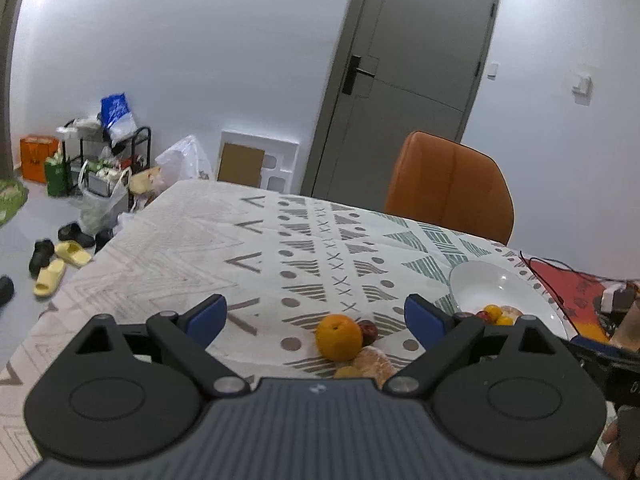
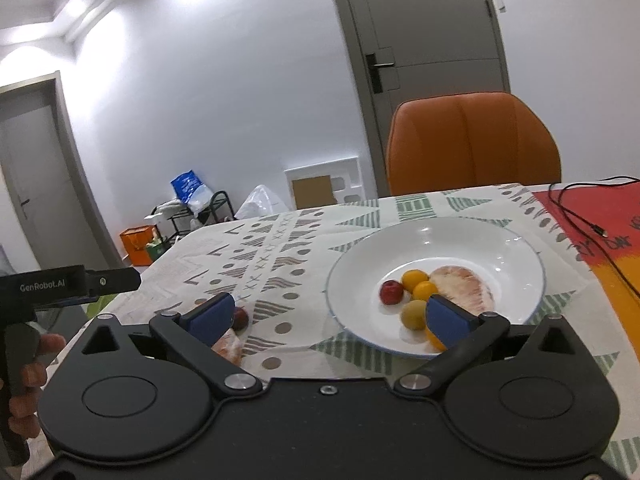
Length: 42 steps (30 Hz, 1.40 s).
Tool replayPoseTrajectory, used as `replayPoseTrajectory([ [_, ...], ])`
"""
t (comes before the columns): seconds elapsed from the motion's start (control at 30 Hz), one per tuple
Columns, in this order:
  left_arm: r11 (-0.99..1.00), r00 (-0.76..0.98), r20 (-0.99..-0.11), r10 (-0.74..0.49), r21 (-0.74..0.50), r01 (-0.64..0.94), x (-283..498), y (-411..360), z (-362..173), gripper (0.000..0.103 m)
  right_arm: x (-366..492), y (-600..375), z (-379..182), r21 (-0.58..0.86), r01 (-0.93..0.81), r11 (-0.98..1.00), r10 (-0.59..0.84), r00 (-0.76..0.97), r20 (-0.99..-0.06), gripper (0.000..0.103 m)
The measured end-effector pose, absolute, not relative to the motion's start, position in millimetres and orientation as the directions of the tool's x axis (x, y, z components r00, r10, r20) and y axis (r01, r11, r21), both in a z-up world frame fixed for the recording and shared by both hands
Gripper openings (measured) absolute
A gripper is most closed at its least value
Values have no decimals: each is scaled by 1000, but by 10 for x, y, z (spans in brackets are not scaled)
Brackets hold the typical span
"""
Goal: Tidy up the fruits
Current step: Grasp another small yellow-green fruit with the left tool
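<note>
Reaching with your wide-open, empty left gripper (image 1: pixel 315 314), you face the round orange fruit (image 1: pixel 338 337) on the patterned tablecloth (image 1: pixel 192 248); nudge it and it may roll. Your right gripper (image 2: pixel 335 316), also spread and empty, hovers near the white ceramic plate (image 2: pixel 520 264).

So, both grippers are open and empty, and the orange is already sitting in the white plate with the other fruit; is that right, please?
Not quite: the orange is still on the patterned tablecloth, outside the white plate, as the left wrist view shows. The rest holds: the left gripper and right gripper are both open and empty.
</note>
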<state>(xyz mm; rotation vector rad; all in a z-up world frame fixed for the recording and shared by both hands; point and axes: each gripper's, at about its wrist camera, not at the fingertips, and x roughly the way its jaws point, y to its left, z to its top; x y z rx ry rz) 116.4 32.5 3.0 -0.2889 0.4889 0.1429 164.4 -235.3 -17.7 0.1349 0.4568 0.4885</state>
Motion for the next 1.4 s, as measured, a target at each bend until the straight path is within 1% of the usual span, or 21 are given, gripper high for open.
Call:
replayPoseTrajectory([
  [0.13, 939, 877, -476, 66, -267, -216, 1116, 457, -5, 95, 1656, -2280, -199, 251, -436, 864, 503, 761, -410, 103],
  [0.27, 936, 875, -479, 72, -270, -224, 1086, 531, -48, 95, 1660, -2199, -233, 250, -452, 856, 517, 742, -427, 103],
  [0.5, 939, 868, -495, 36, -280, -199, 1083, 551, -139, 92, 1667, -2061, -277, 246, -487, 838, 544, 711, -445, 102],
  [0.57, 939, 864, -502, 26, -285, -194, 1092, 547, -175, 92, 1684, -2025, -304, 250, -491, 834, 549, 700, -457, 100],
  [0.67, 938, 861, -508, 15, -292, -188, 1105, 532, -224, 90, 1698, -1982, -346, 255, -497, 829, 556, 684, -472, 93],
  [0.7, 937, 860, -511, 11, -294, -187, 1112, 528, -240, 89, 1703, -1968, -360, 256, -500, 827, 558, 679, -478, 88],
  [0.73, 937, 858, -513, 7, -296, -185, 1120, 521, -253, 87, 1711, -1953, -376, 257, -503, 825, 561, 671, -485, 84],
  [0.8, 938, 854, -520, -3, -298, -179, 1141, 505, -288, 83, 1722, -1929, -400, 262, -506, 822, 565, 661, -495, 81],
  [0.97, 945, 828, -559, -43, -291, -147, 1242, 419, -399, 72, 1763, -1861, -463, 275, -520, 809, 581, 632, -513, 75],
  [1.03, 946, 819, -571, -56, -293, -139, 1280, 387, -444, 67, 1788, -1820, -494, 280, -528, 802, 588, 614, -526, 67],
  [1.13, 947, 808, -584, -71, -295, -130, 1342, 351, -495, 62, 1820, -1762, -541, 279, -538, 795, 593, 596, -541, 62],
  [1.2, 947, 803, -591, -75, -294, -128, 1376, 332, -524, 61, 1842, -1736, -566, 277, -543, 793, 594, 588, -549, 62],
  [1.27, 946, 798, -597, -86, -301, -124, 1409, 315, -551, 56, 1870, -1726, -590, 283, -545, 790, 598, 580, -553, 61],
  [1.33, 945, 794, -600, -95, -306, -118, 1437, 304, -565, 51, 1898, -1711, -607, 285, -546, 788, 598, 571, -562, 57],
  [1.4, 945, 792, -603, -100, -307, -114, 1461, 293, -577, 50, 1920, -1700, -613, 284, -548, 787, 599, 566, -567, 56],
])
